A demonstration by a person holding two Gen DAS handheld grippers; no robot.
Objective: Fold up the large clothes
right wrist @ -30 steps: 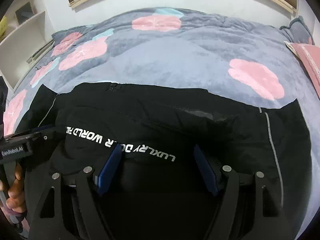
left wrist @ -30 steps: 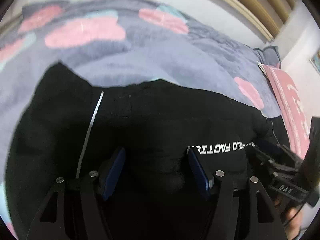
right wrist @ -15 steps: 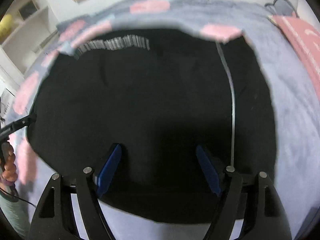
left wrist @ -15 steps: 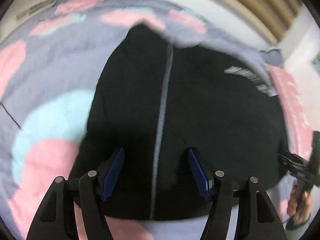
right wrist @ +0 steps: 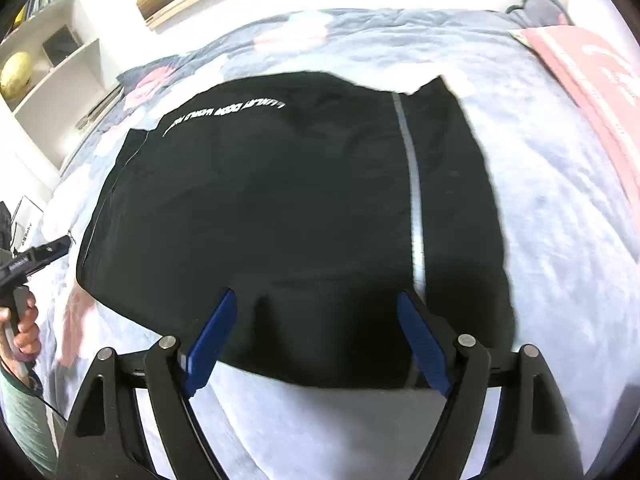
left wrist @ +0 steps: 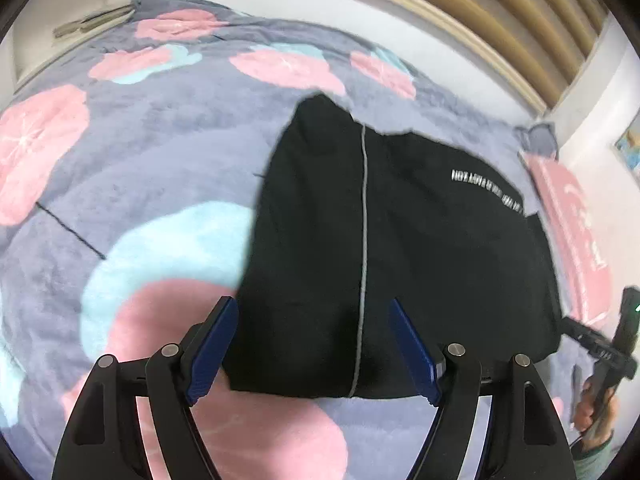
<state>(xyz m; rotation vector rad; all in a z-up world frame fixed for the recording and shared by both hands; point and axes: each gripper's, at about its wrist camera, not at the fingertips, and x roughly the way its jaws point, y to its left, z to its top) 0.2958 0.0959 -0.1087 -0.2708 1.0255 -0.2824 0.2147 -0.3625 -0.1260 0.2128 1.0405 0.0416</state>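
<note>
A black garment (left wrist: 400, 248) is lying flat on a grey blanket (left wrist: 160, 152) patterned with pink and pale blue blotches, filling the centre and right of the left wrist view and the middle of the right wrist view (right wrist: 288, 216). A thin grey stripe (left wrist: 363, 240) is running from the garment's far edge down to its near hem, and a line of white lettering (left wrist: 484, 184) is showing toward the upper right of the left view; in the right view the lettering (right wrist: 224, 114) is sitting toward the upper left, with a second stripe (right wrist: 412, 184) to the right of centre. The left gripper (left wrist: 314, 344) is hovering at the lower centre of its frame with its blue fingers (left wrist: 212, 344) spread wide over the near hem, released and gripping nothing. The right gripper (right wrist: 316, 344) is likewise standing released, its blue fingers (right wrist: 424, 344) parted above the hem at the bottom of its frame. A pink pillow (left wrist: 572, 224) is lying along the right edge of the left view and at the upper right of the right view (right wrist: 592, 80). White shelving (right wrist: 52, 80) is standing at the upper left of the right view.
</note>
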